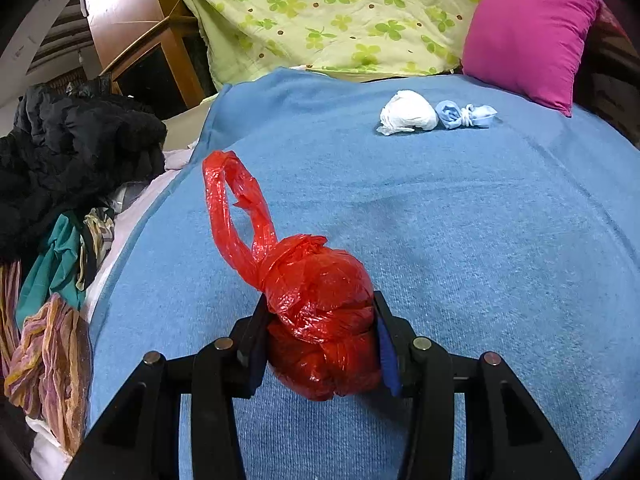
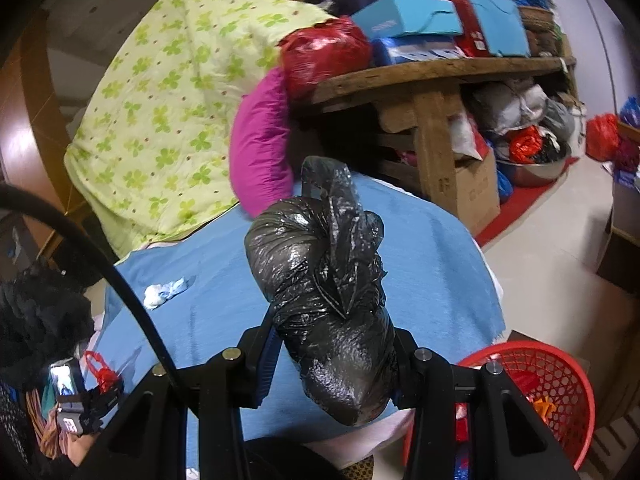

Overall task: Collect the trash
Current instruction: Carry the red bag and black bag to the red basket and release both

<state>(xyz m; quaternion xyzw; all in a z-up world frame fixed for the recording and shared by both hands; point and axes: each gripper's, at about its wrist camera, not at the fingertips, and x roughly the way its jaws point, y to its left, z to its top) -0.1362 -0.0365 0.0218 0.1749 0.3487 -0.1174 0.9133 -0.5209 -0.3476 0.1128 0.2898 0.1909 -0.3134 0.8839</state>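
My left gripper point(image 1: 320, 332) is shut on a knotted red plastic bag point(image 1: 316, 304) just above the blue blanket point(image 1: 460, 240); the bag's loop handle sticks up to the left. A white wad point(image 1: 408, 113) and a small blue wad point(image 1: 460, 115) lie together farther back on the blanket, near the pink pillow point(image 1: 528, 36). My right gripper point(image 2: 334, 354) is shut on a bundled black plastic bag point(image 2: 328, 280), held above the bed's near edge. A red mesh basket point(image 2: 556, 384) stands on the floor at the lower right of the right wrist view. The left gripper with its red bag point(image 2: 102, 372) shows at lower left there.
A dark clothes pile point(image 1: 72, 160) lies left of the blanket, and a green floral quilt point(image 1: 328, 16) is bunched at the head of the bed. In the right wrist view a wooden bench point(image 2: 432, 76) loaded with boxes stands behind the bed, with bags and a metal bowl point(image 2: 536, 168) on the floor.
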